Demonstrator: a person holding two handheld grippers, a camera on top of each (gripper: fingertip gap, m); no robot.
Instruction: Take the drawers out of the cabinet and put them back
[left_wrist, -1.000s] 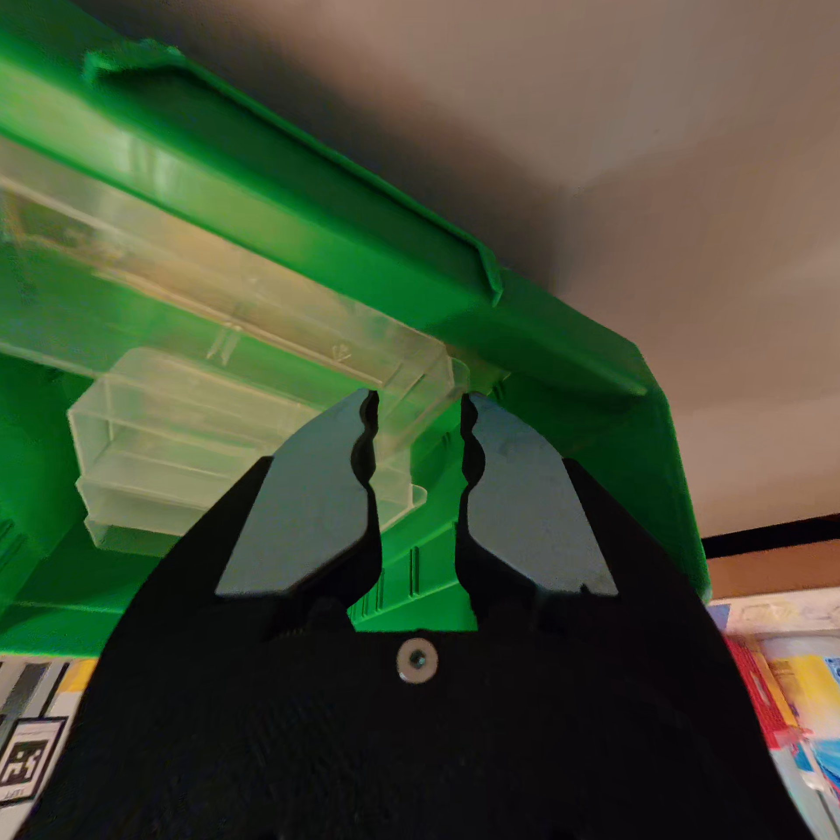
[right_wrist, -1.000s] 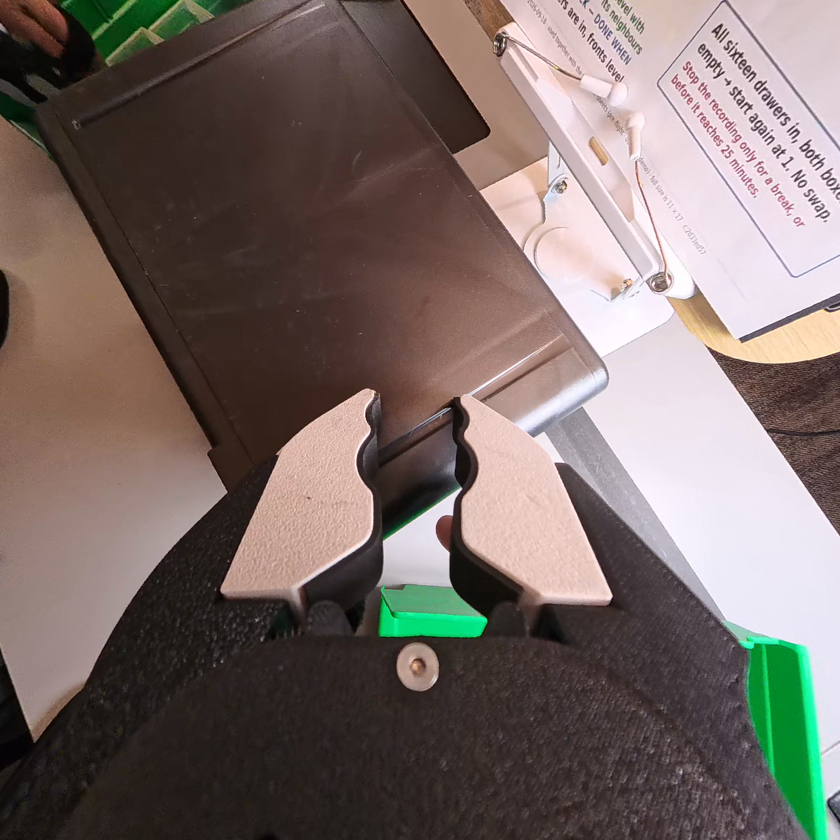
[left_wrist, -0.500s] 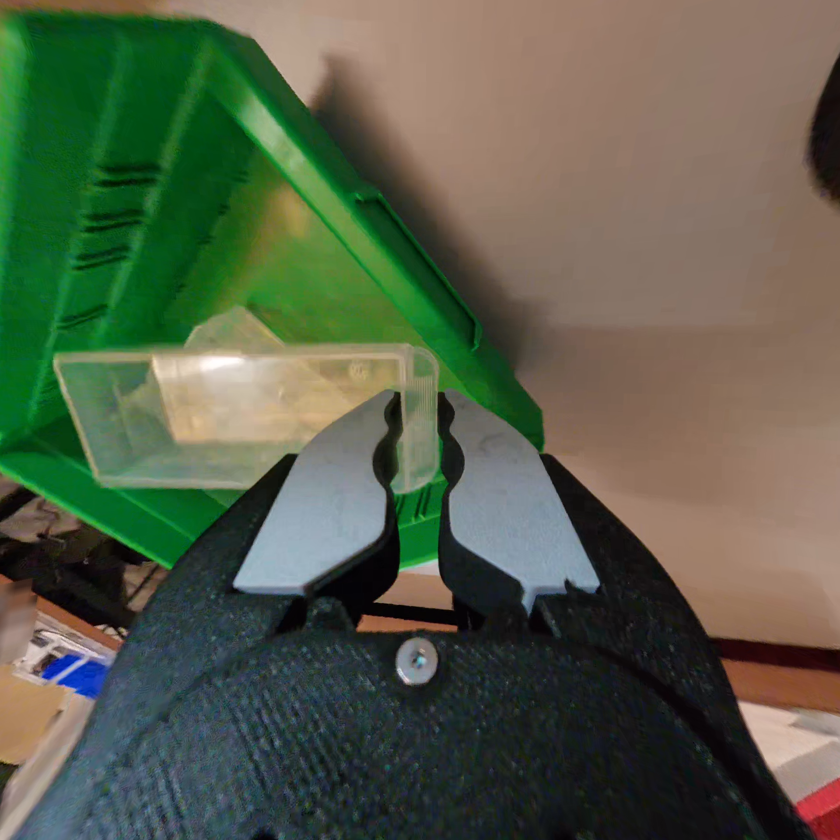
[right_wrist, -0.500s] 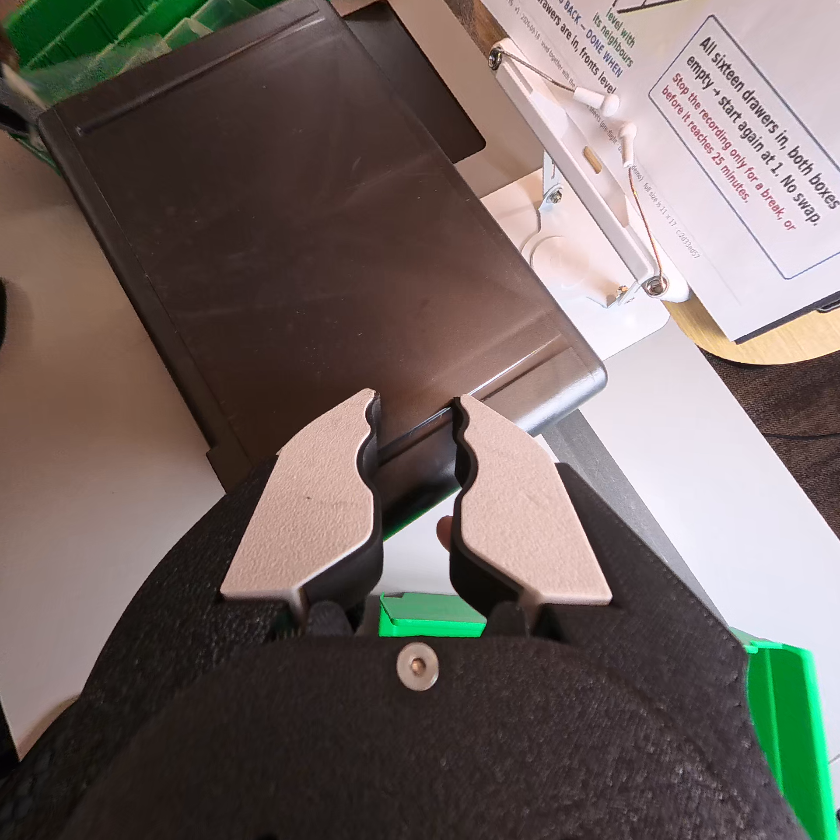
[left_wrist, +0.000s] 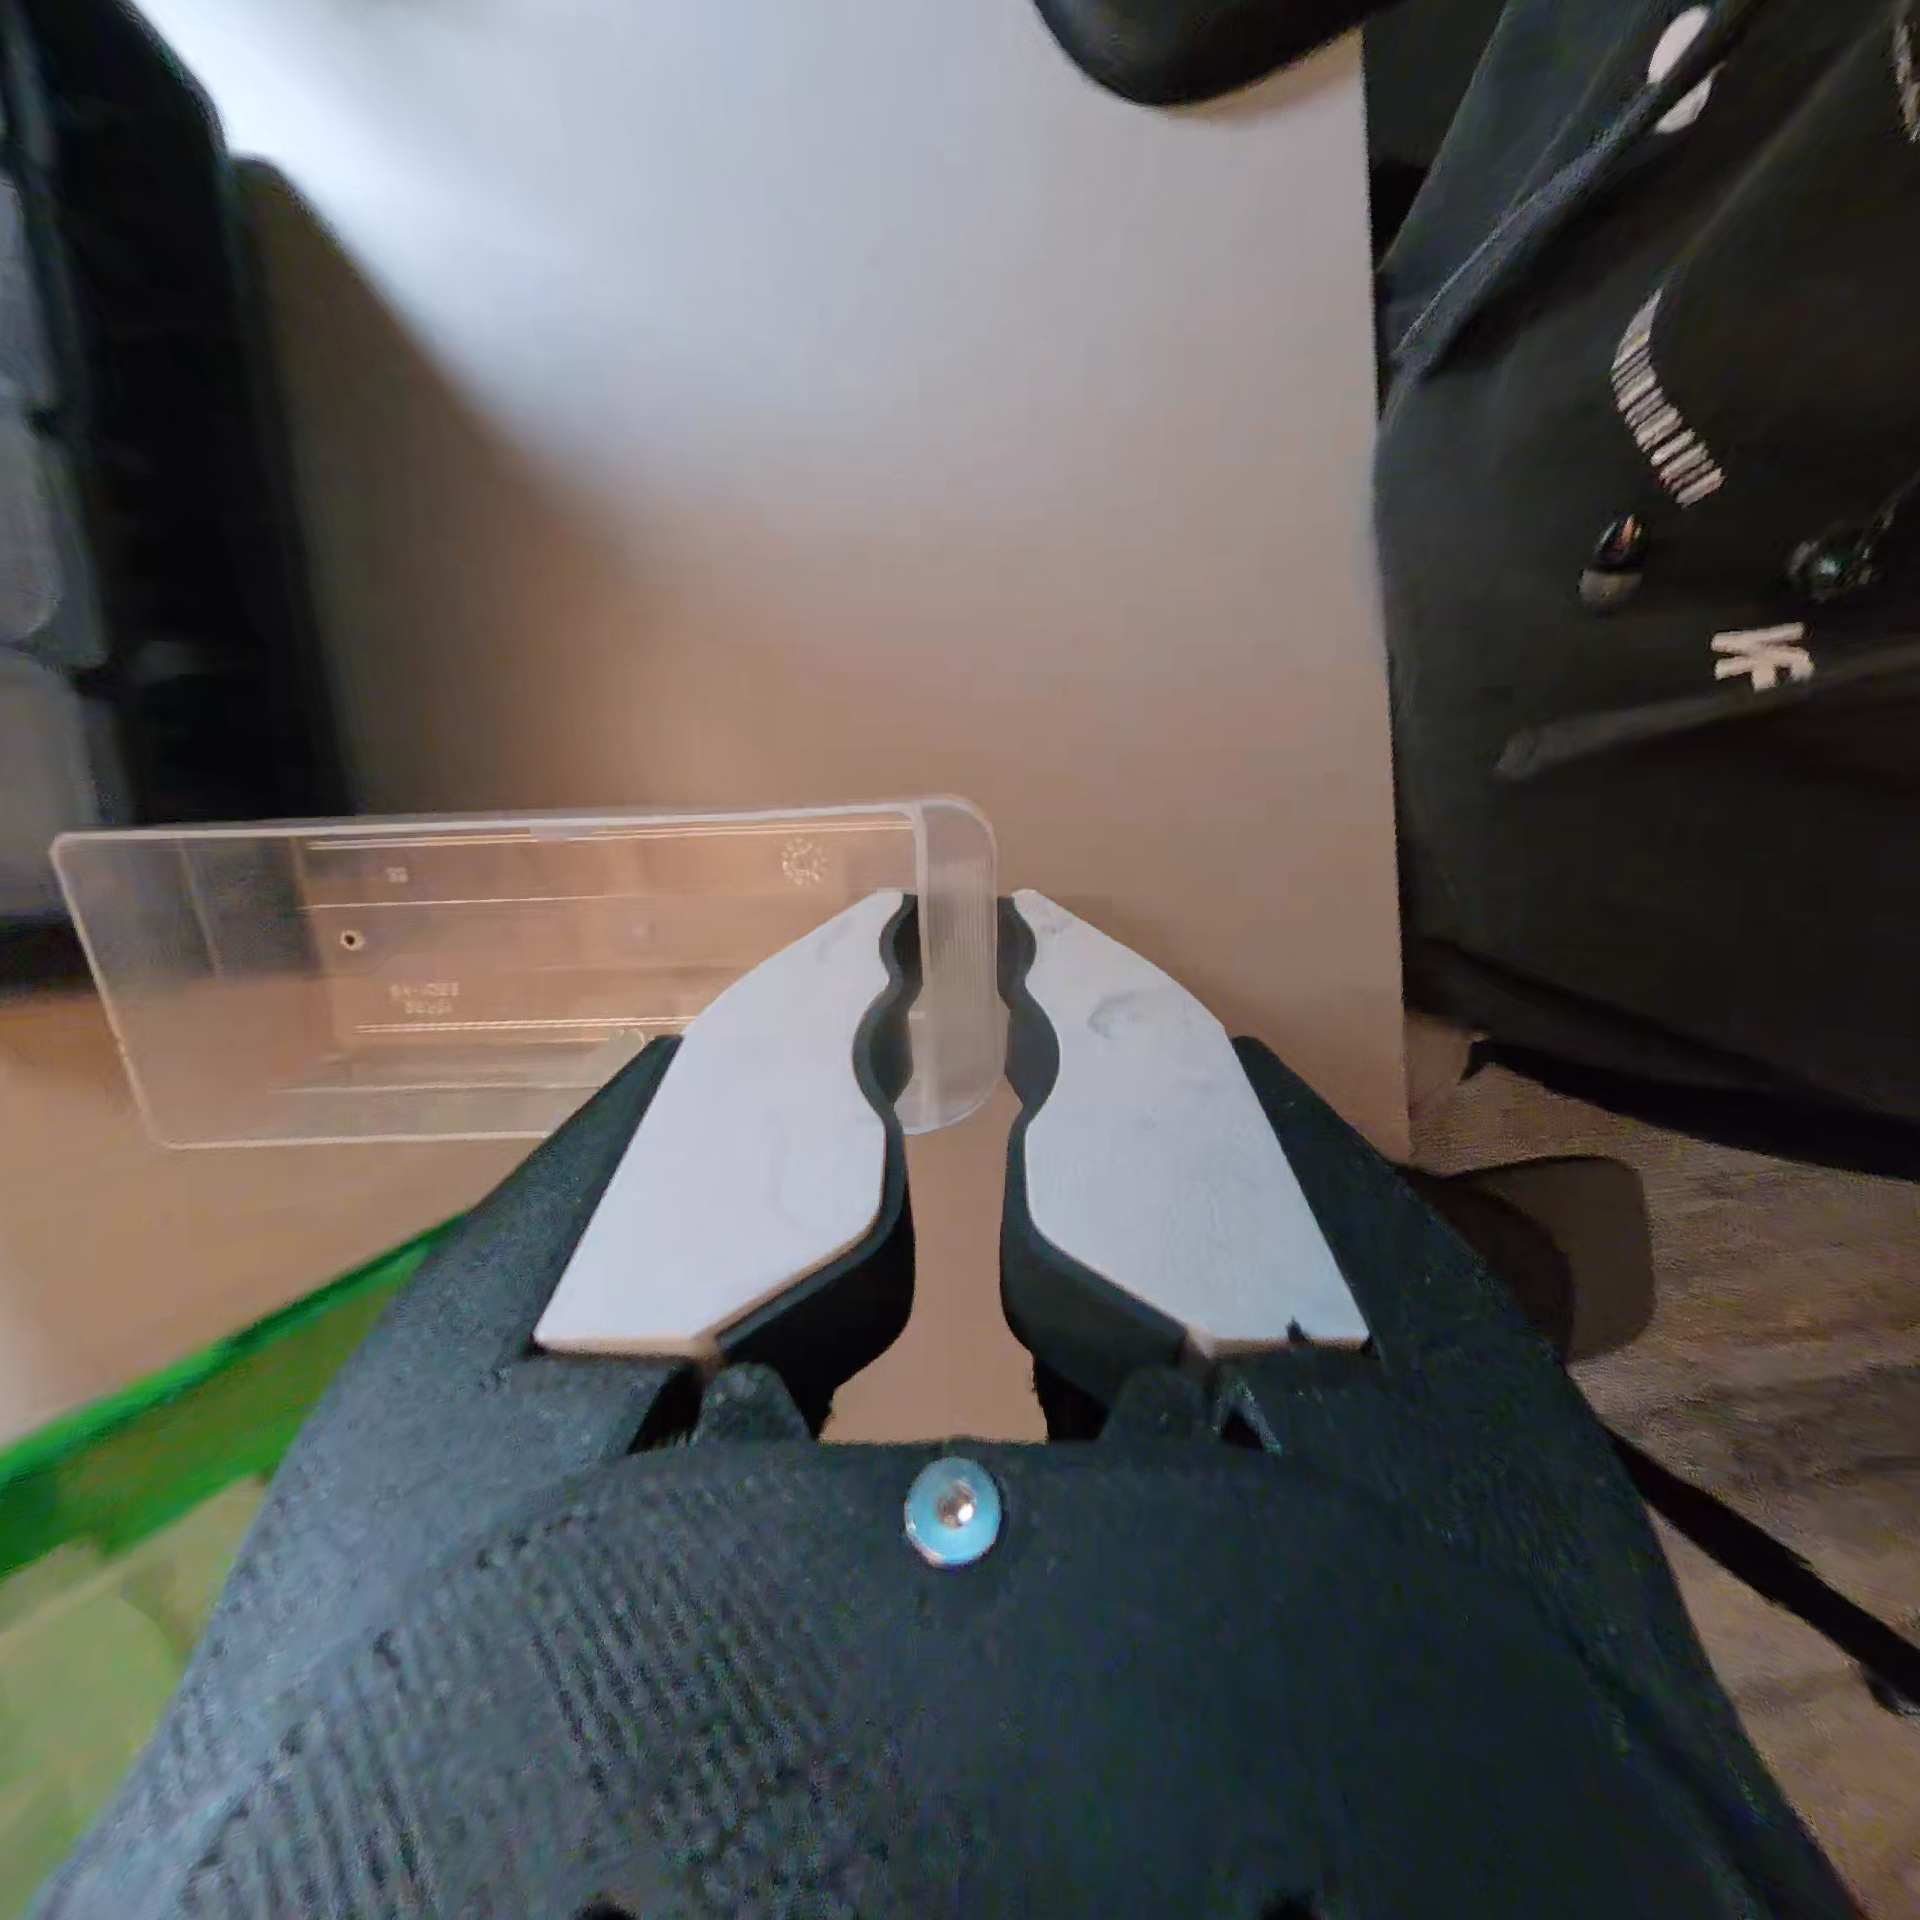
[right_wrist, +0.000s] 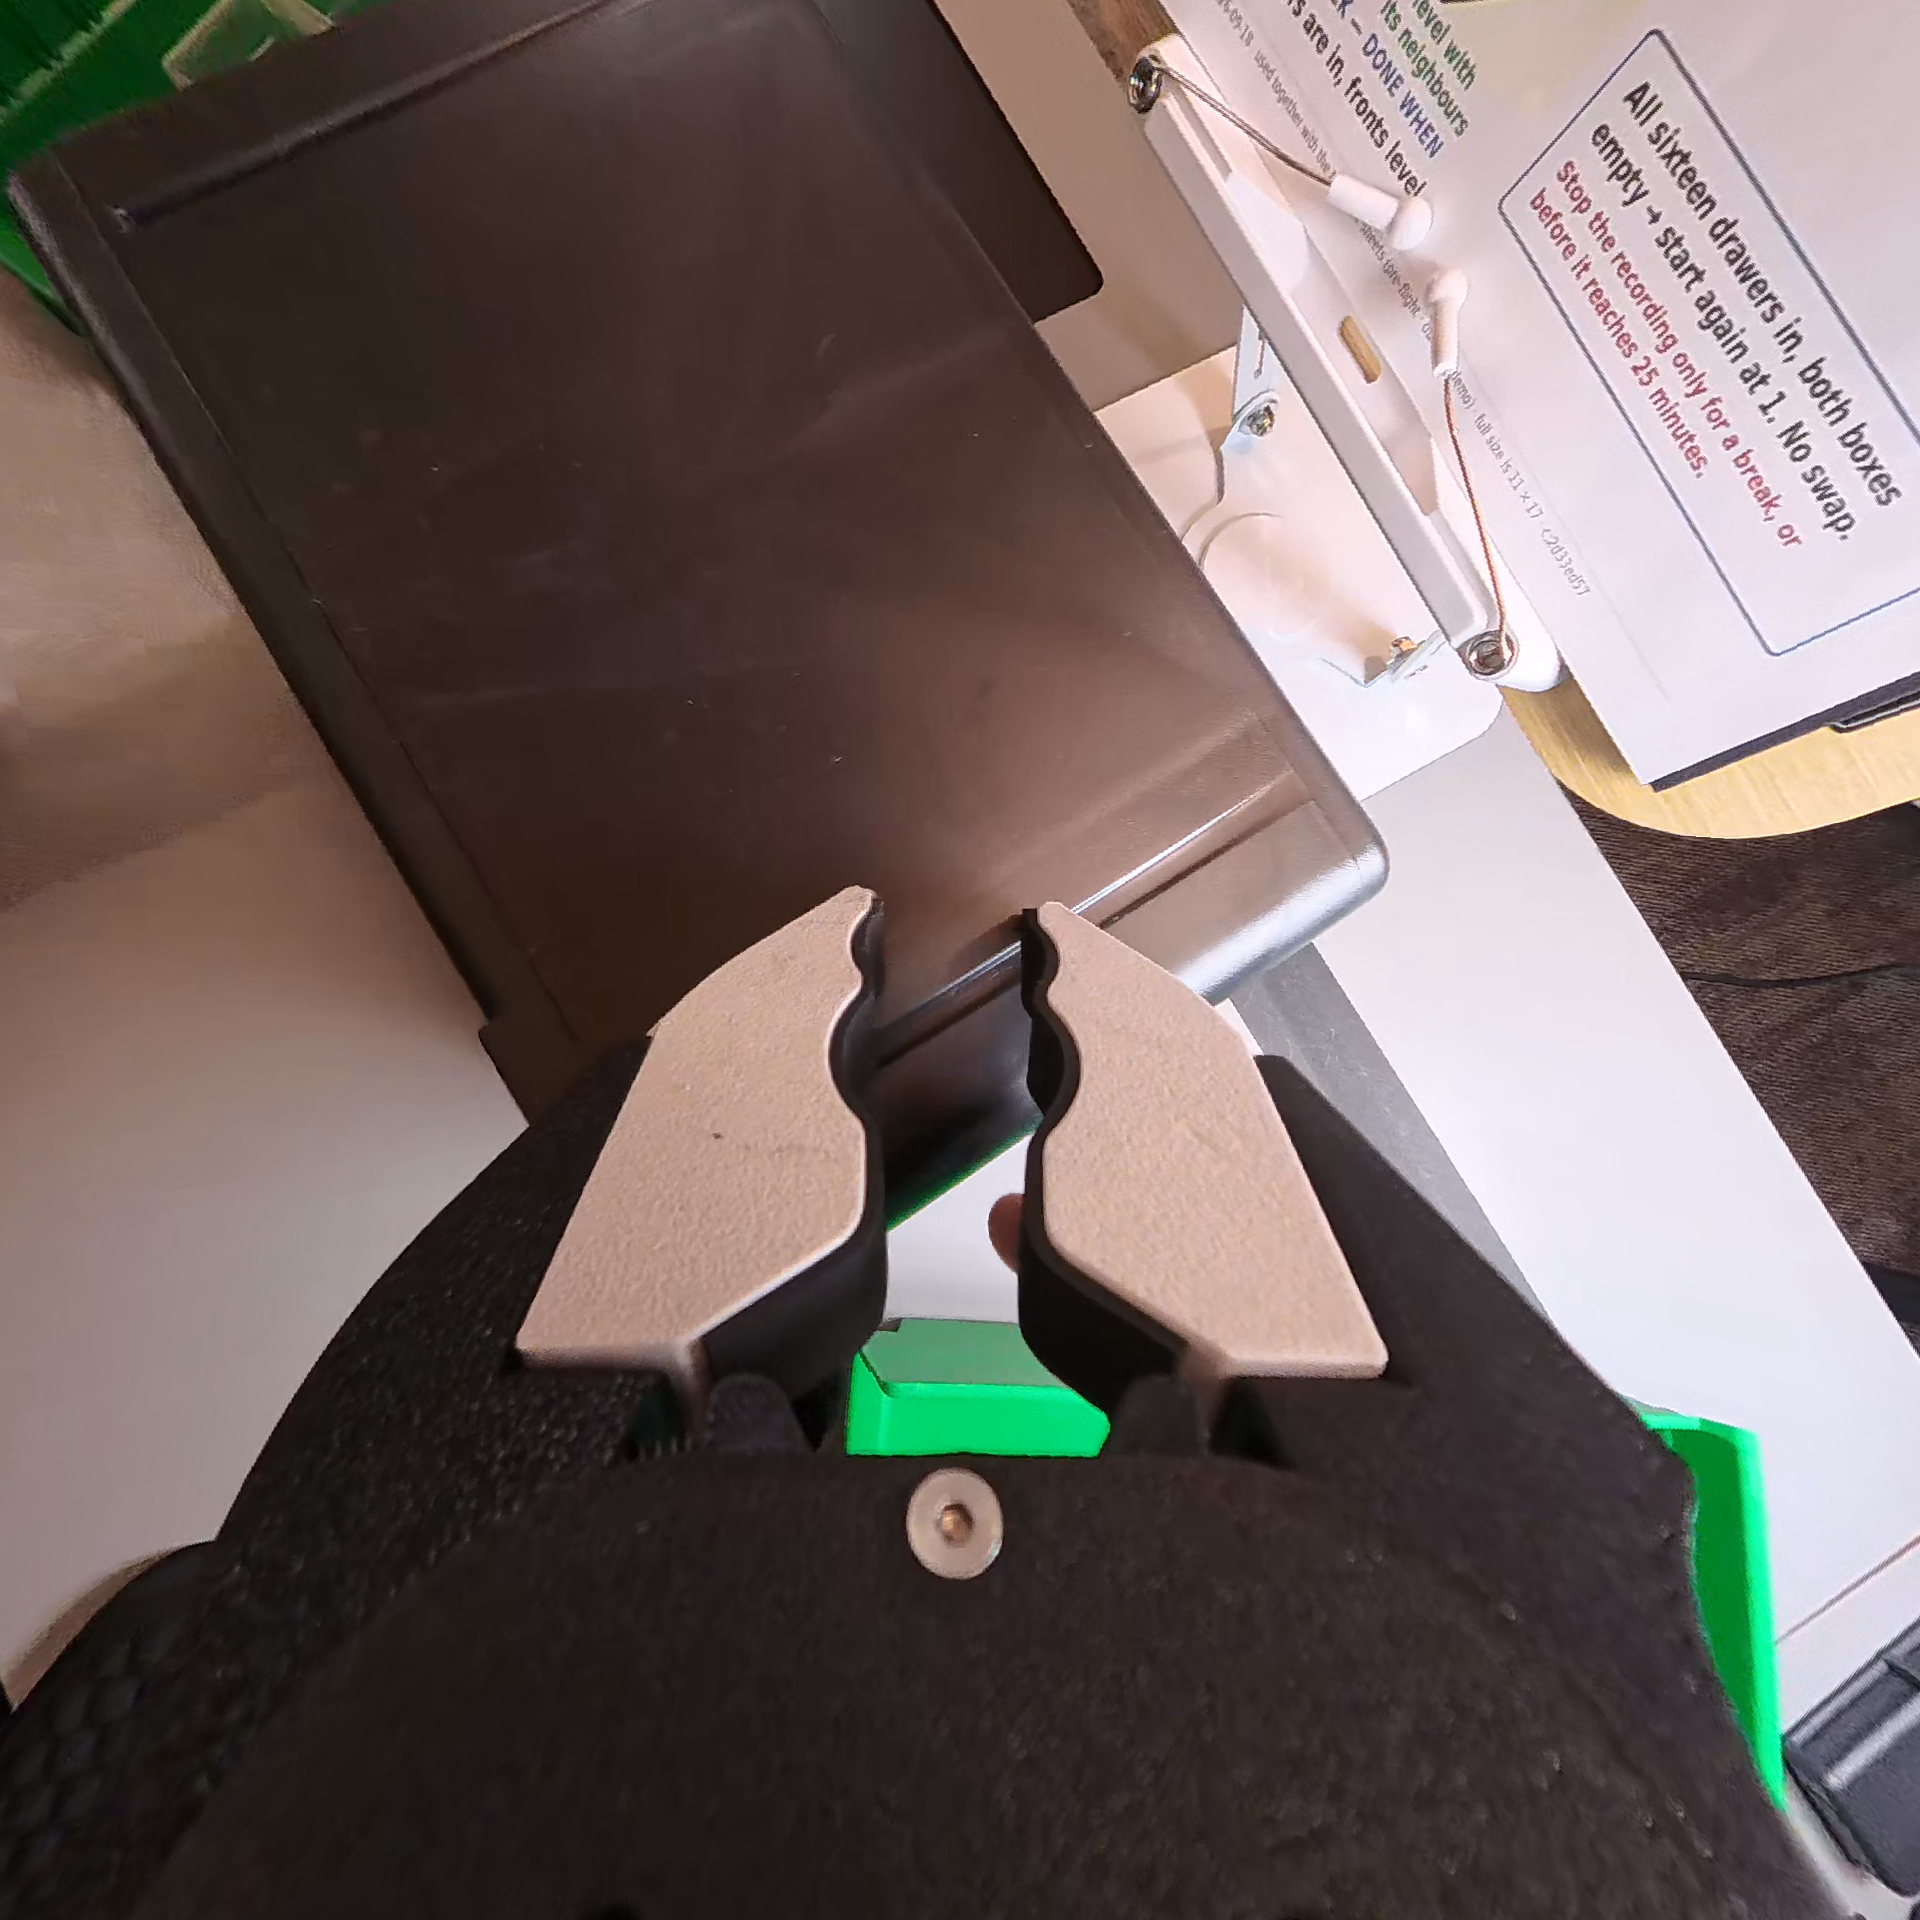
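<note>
My left gripper (left_wrist: 956, 920) is shut on the front tab of a clear plastic drawer (left_wrist: 468, 966). It holds the drawer level in the air, its body stretching to the left. In the right wrist view the dark cabinet (right_wrist: 675, 468) lies across the white table. My right gripper (right_wrist: 954, 925) straddles the cabinet's near rim, its jaws narrow and closed on that edge. The cabinet's drawer slots are hidden from both views.
A green bin (left_wrist: 156, 1455) shows blurred at the lower left, and green bin parts (right_wrist: 977, 1403) lie under my right gripper. A white stand with a printed sheet (right_wrist: 1714, 312) stands right of the cabinet. A person in dark clothing (left_wrist: 1662, 520) is at the right.
My left gripper closed on the clear drawer's tab, lifted it out of the green bin and swung it away over the table. The right gripper has stayed on the cabinet's rim.
</note>
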